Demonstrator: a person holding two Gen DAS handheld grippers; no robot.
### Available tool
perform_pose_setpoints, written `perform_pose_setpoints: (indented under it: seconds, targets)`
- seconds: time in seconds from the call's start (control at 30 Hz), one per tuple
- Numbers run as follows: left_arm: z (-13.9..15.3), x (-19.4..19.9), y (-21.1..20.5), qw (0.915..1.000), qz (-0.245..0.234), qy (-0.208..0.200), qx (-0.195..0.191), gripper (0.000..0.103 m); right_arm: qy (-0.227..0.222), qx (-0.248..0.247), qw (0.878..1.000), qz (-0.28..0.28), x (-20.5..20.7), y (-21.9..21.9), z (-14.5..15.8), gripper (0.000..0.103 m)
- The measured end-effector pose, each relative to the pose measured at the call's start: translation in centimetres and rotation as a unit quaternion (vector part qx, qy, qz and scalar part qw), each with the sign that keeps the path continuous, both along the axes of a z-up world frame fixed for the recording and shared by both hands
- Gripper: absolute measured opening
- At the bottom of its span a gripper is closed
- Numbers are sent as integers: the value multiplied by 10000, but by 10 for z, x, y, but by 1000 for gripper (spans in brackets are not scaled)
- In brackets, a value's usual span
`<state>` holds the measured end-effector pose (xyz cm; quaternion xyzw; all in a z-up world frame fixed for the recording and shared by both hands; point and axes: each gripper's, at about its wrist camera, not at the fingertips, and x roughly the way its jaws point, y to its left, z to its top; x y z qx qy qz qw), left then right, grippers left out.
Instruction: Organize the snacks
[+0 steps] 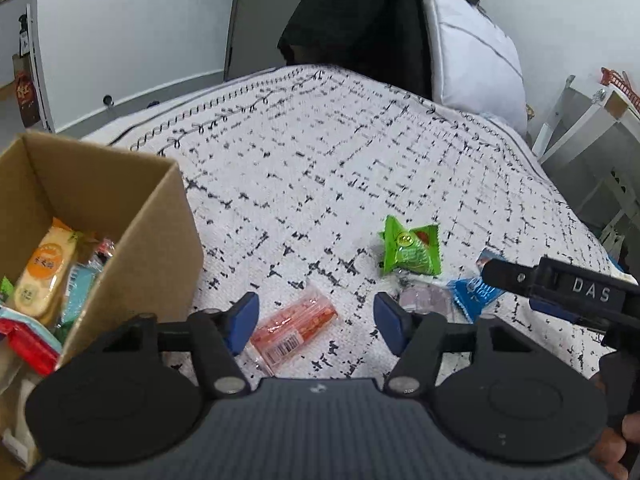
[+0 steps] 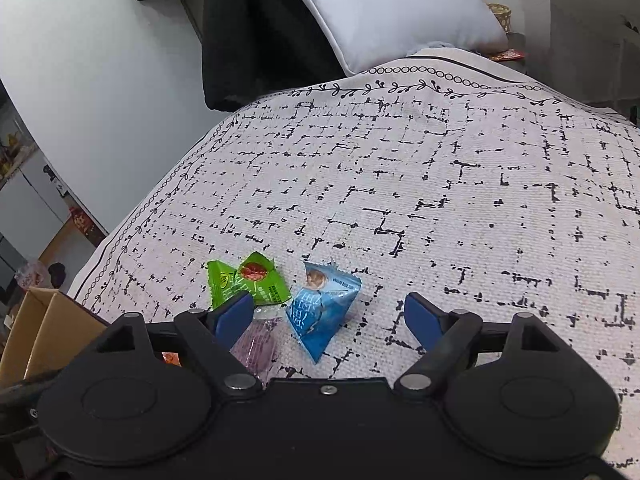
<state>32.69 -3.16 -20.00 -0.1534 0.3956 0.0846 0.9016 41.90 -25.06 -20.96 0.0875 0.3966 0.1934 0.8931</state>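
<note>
My left gripper (image 1: pixel 316 320) is open above a red-orange clear snack packet (image 1: pixel 294 330) that lies on the patterned cloth between its fingers. A green triangular snack (image 1: pixel 410 251), a purple packet (image 1: pixel 426 300) and a blue triangular snack (image 1: pixel 474 292) lie to its right. A cardboard box (image 1: pixel 120 216) with several snacks inside stands at the left. My right gripper (image 2: pixel 330 322) is open and empty, just above the blue snack (image 2: pixel 322 308), with the green snack (image 2: pixel 250 282) and the purple packet (image 2: pixel 256 346) by its left finger. The right gripper also shows in the left wrist view (image 1: pixel 560 288).
The black-and-white patterned cloth (image 2: pixel 440 200) covers the table. A white pillow (image 2: pixel 392 12) and dark clothing (image 2: pixel 256 40) stand at the far edge. The box corner shows in the right wrist view (image 2: pixel 44 328). A white rack (image 1: pixel 592 140) stands at the right.
</note>
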Motion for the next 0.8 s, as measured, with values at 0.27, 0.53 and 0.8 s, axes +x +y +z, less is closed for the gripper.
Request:
perform_pose_setpoints:
  seconds: [0.27, 0.53, 0.8]
  targets:
    - [-10, 3, 1, 9997, -21, 254, -52, 22, 97, -55, 9999, 80, 8, 9, -9, 64]
    - [-9, -1, -7, 9995, -147, 262, -60, 15, 96, -91, 9998, 179, 5, 9, -10, 32]
    - [8, -9, -9, 9999, -38, 71, -114, 15, -54, -50, 9998, 204, -11, 3, 4, 30]
